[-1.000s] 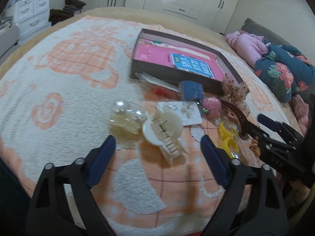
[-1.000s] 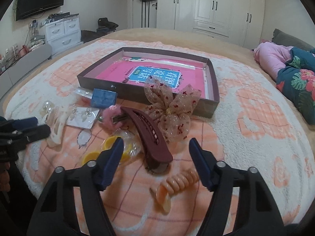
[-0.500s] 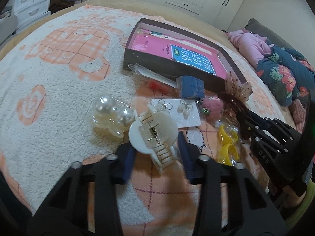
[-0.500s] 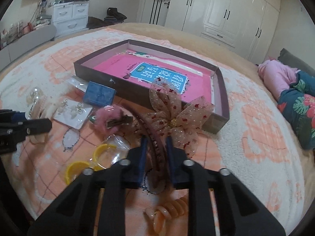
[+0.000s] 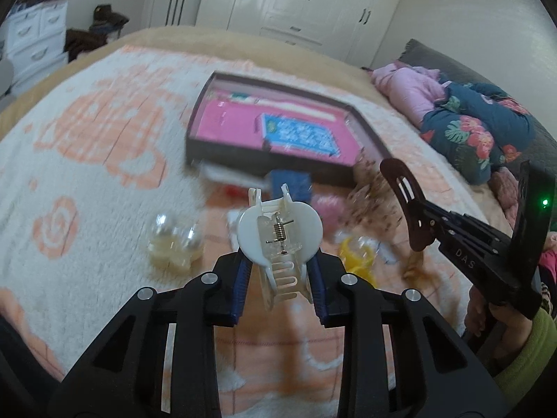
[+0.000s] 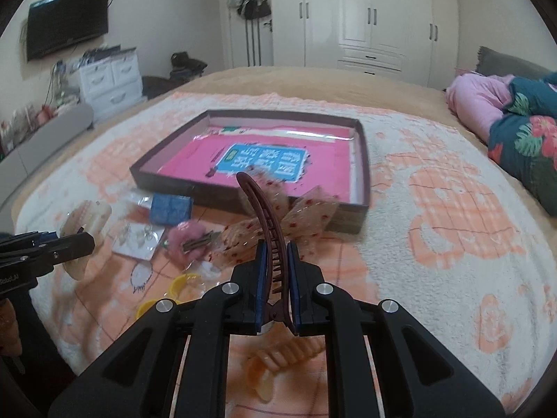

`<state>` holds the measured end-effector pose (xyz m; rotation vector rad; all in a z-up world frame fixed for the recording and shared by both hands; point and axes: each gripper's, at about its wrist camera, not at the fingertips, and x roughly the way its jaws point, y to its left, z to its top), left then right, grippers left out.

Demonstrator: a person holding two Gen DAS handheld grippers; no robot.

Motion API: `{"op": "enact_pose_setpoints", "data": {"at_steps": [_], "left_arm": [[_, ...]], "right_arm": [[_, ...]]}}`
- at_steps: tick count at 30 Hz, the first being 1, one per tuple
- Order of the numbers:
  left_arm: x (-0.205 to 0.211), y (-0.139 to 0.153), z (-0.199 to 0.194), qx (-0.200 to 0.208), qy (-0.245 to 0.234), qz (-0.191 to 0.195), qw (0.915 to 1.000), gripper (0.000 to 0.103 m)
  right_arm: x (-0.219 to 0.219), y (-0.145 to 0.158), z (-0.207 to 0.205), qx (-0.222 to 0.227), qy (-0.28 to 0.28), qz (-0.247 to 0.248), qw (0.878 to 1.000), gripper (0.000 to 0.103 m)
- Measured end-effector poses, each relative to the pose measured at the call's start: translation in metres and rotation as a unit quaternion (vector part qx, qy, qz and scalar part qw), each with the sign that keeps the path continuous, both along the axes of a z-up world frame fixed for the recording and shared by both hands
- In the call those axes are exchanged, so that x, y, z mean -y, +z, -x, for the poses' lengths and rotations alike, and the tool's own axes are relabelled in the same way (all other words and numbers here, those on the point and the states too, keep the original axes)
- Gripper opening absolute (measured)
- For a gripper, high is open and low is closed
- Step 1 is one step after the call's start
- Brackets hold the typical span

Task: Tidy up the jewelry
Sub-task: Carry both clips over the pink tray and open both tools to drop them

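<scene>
Two grippers each pinched a hair clip above the blanket (image 6: pixel 435 209). The left gripper (image 5: pixel 279 280), jaws closing, clamped the white claw clip (image 5: pixel 278 233); the right gripper (image 6: pixel 276 282) squeezed the maroon clip (image 6: pixel 268 233). A second earlier, both clips lay on the blanket between spread jaws.

The bed (image 6: pixel 435 209), under a peach-patterned blanket (image 6: pixel 452 244), carries an open box (image 6: pixel 362 160), scattered hair accessories, and possibly an earring card (image 6: pixel 137 240).
</scene>
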<state>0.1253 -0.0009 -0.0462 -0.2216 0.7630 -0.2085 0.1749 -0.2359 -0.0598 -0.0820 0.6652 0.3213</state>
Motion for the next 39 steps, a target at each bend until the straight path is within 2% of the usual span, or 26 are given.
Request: {"op": "enact_pose_setpoints", "data": {"at_steps": [15,25,33,39], "left_arm": [[-0.004,0.027,-0.070,0.050,0.016,-0.017,0.9985,0.022],[-0.030,0.020,-0.128,0.024,0.039,-0.006,0.9989,0.022],[-0.033,0.009,-0.161,-0.001,0.025,-0.019,0.9995,0.022],[-0.030,0.001,-0.171,-0.014,0.017,-0.018,0.9996,0.022]], "right_arm": [[0.025,0.028,-0.037,0.022,-0.037,-0.028,0.999,0.011],[0.025,0.031,-0.084,0.006,-0.046,-0.029,0.998,0.011],[0.017,0.016,-0.119,-0.020,-0.046,-0.020,0.999,0.012],[0.011,0.004,-0.139,-0.045,-0.046,-0.021,0.998,0.011]]}}
